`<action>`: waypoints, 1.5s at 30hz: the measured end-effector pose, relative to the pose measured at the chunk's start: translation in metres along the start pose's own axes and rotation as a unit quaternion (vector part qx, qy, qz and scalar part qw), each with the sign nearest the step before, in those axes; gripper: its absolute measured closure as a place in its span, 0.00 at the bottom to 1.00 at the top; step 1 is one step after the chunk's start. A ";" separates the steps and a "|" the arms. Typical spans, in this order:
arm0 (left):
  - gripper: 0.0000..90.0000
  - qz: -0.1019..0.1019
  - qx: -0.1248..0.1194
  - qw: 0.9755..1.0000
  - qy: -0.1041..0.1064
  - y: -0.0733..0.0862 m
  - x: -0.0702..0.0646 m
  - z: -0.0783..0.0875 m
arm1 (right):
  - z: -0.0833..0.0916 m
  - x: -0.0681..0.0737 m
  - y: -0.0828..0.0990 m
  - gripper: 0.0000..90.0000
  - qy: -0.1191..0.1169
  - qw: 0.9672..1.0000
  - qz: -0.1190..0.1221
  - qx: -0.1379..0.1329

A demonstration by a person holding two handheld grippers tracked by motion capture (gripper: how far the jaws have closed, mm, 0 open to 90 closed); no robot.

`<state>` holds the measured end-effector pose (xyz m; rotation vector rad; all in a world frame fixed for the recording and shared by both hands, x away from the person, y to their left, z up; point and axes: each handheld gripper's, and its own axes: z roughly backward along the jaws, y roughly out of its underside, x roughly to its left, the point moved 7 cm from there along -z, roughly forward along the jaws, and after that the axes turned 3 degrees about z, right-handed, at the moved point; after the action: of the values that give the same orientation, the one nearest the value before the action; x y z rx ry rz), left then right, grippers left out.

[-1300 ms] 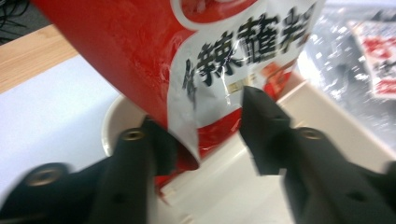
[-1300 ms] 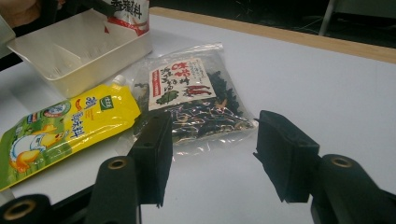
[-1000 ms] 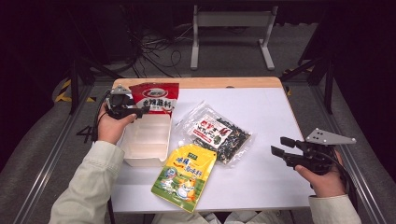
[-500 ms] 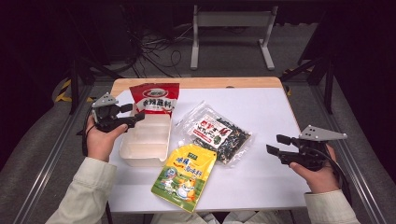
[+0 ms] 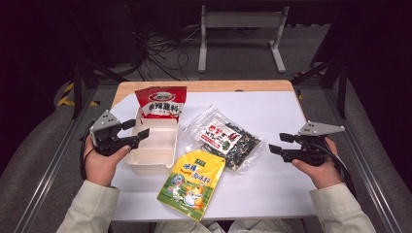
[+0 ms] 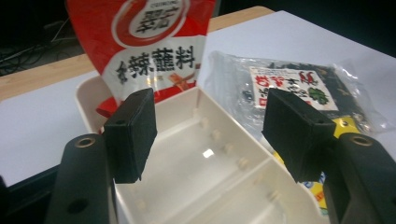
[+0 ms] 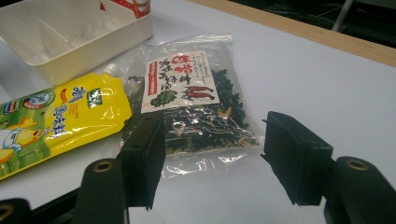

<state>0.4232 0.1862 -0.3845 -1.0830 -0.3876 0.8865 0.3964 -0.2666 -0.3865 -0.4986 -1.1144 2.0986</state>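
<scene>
White tabletop (image 5: 272,111) with a wooden strip along its far edge (image 5: 214,86), grey floor (image 5: 243,53) behind it, tangled black cables (image 5: 160,46), a white metal stand (image 5: 240,29), dark room all around

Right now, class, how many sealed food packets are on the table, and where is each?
3. The red packet leans at the white tray's far end; the clear packet of dark dried bits lies mid-table; the yellow pouch lies nearest the person. None looks hidden.

red pouch (image 6: 149,51): "辣蘸料"; yellow pouch (image 7: 56,116): Chinese print, illegible
</scene>
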 end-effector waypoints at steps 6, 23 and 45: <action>0.40 0.000 0.006 0.999 0.031 0.011 -0.022 0.007 | -0.015 -0.006 -0.009 0.42 -0.008 1.000 -0.012 0.013; 0.40 0.001 0.021 0.998 0.062 0.037 -0.050 0.030 | -0.082 -0.026 -0.024 0.38 -0.021 0.998 -0.027 0.049; 0.41 0.003 0.031 0.997 0.071 0.048 -0.046 0.031 | -0.148 -0.037 -0.009 0.36 -0.037 0.993 -0.052 0.097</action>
<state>0.3542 0.1772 -0.4066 -1.0827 -0.2372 0.8156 0.5156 -0.2066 -0.4606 -0.2668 -0.9429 2.1207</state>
